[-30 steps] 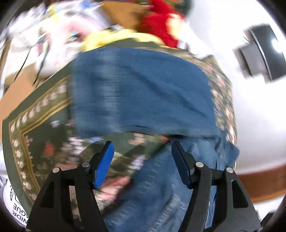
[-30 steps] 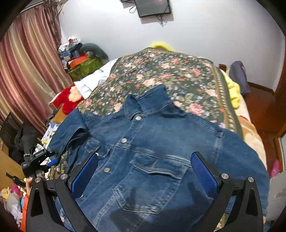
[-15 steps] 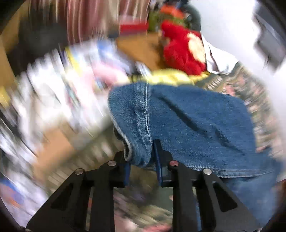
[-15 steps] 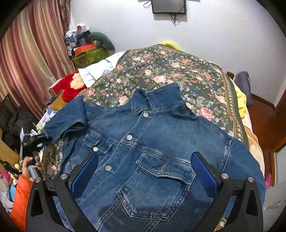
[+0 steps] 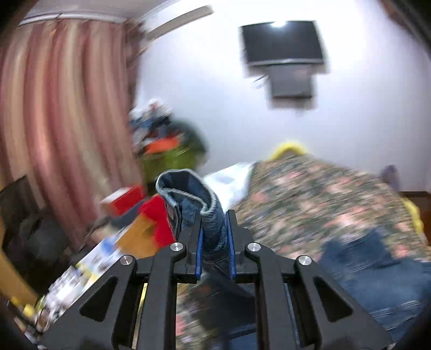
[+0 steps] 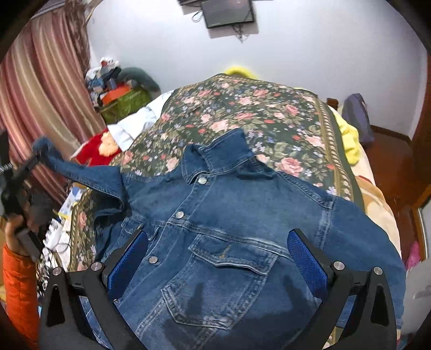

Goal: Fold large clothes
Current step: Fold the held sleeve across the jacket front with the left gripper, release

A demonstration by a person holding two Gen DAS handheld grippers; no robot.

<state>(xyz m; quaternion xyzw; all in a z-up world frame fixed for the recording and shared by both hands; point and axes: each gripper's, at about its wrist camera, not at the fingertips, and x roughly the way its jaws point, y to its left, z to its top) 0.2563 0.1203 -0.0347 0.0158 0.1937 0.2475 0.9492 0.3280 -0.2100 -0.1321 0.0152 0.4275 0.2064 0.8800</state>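
Note:
A blue denim jacket (image 6: 229, 220) lies front up on a floral bedspread (image 6: 242, 113), collar toward the far wall. My left gripper (image 5: 214, 234) is shut on the cuff of the jacket's left sleeve (image 5: 194, 196) and holds it up off the bed. The same gripper shows in the right wrist view (image 6: 24, 172), with the sleeve (image 6: 86, 172) stretched up and out to the left. My right gripper (image 6: 218, 263) is open and empty, hovering above the chest pocket (image 6: 229, 272).
The bed's left edge meets a cluttered floor with a red plush toy (image 6: 94, 150), papers and a power strip (image 6: 56, 231). Striped curtains (image 6: 40, 94) hang at left. A wall TV (image 6: 229, 13) is at the back. Yellow bedding (image 6: 350, 140) lies along the right edge.
My left gripper closed on the sleeve cuff, then lifted it up and outward to the left, stretching the sleeve off the bed. My right gripper stayed open and drifted slightly forward over the jacket.

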